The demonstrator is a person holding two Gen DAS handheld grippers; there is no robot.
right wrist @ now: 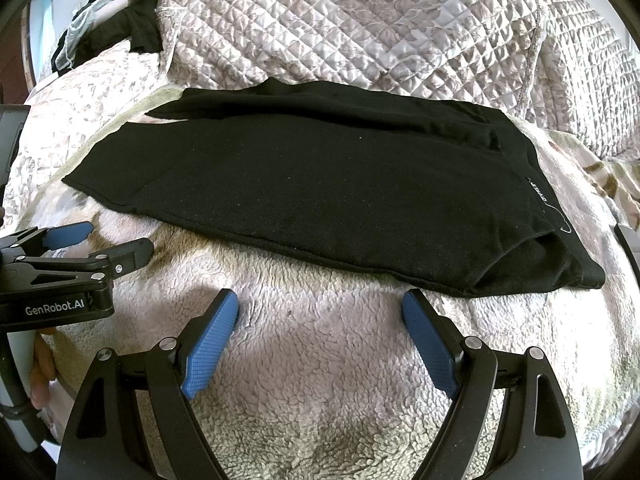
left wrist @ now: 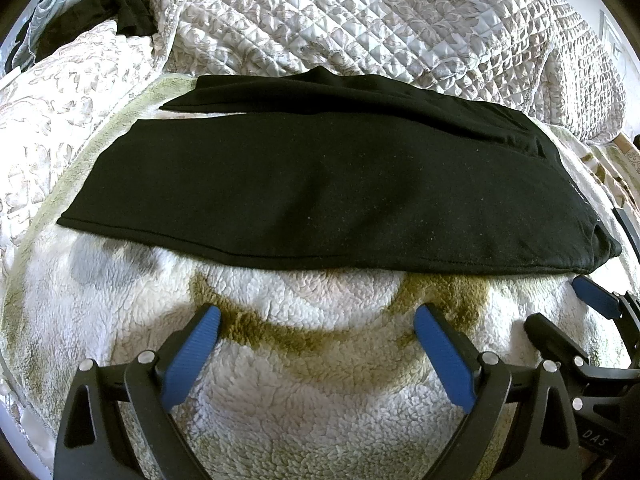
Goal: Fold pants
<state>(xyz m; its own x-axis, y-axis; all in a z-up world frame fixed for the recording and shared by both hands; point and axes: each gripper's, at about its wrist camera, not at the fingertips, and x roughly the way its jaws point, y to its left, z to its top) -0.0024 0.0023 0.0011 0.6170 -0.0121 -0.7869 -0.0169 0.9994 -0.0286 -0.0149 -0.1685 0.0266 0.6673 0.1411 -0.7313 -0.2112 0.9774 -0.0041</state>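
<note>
Black pants (left wrist: 320,184) lie flat across a fluffy white blanket (left wrist: 312,380), one leg folded over the other, waistband at the right and leg hems at the left. They also show in the right wrist view (right wrist: 320,192), with a small white logo near the waistband. My left gripper (left wrist: 316,316) is open and empty, just short of the pants' near edge. My right gripper (right wrist: 320,304) is open and empty, also just short of that edge. The right gripper shows at the right of the left wrist view (left wrist: 560,308). The left gripper shows at the left of the right wrist view (right wrist: 116,240).
A quilted floral bedspread (left wrist: 380,20) is heaped behind the pants. A dark garment (left wrist: 120,12) and pale cloth lie at the far left corner. The fluffy blanket (right wrist: 320,380) spreads under both grippers.
</note>
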